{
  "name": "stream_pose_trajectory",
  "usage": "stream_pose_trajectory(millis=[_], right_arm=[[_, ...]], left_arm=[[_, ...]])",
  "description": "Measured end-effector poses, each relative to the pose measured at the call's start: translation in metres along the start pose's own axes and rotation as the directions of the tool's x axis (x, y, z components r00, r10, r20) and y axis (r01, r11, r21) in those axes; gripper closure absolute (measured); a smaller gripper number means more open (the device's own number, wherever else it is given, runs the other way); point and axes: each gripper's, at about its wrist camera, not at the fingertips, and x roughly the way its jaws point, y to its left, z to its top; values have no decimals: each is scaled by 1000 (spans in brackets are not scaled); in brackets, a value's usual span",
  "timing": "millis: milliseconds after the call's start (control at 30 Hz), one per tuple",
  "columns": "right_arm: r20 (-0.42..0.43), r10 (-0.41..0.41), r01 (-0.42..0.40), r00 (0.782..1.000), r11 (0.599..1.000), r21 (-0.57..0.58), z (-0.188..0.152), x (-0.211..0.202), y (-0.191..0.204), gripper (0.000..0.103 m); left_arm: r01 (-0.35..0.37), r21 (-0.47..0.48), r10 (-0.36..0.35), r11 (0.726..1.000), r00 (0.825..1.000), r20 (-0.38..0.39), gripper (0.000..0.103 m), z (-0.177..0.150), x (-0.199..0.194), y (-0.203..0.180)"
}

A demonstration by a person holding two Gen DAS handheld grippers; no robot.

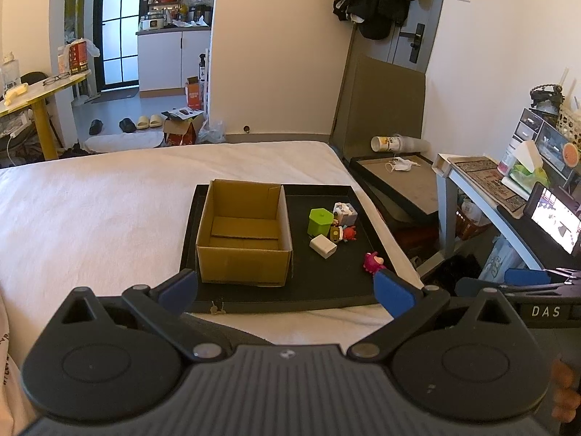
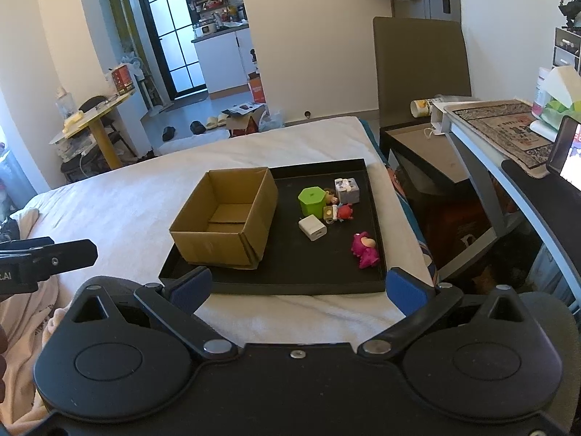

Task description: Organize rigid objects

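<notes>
A black tray point(image 1: 326, 290) point(image 2: 290, 283) lies on a white bed. An empty open cardboard box point(image 1: 244, 232) point(image 2: 225, 218) stands on its left half. On its right half lie a green hexagonal box point(image 1: 320, 221) point(image 2: 311, 200), a grey cube point(image 1: 345, 213) point(image 2: 346, 189), a white block point(image 1: 323, 246) point(image 2: 312, 227), a small red figure point(image 1: 349, 233) point(image 2: 344, 212) and a pink toy point(image 1: 374, 262) point(image 2: 365, 249). My left gripper point(image 1: 287, 290) and right gripper point(image 2: 299, 289) are both open and empty, hovering before the tray's near edge.
The white bed point(image 1: 90, 210) extends left. A black side table point(image 1: 399, 181) and a grey desk point(image 2: 508, 134) with a phone point(image 2: 566, 152) stand to the right. A dark chair back point(image 2: 421, 65) rises behind them.
</notes>
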Motion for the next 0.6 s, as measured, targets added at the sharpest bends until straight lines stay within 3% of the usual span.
stream_pose_trajectory(millis=[600], right_arm=[[-3,3,-3,1000,1000,11,0,-1,-4,0]], left_arm=[[-3,12,2,1000,1000,6,0,1,-1,-2]])
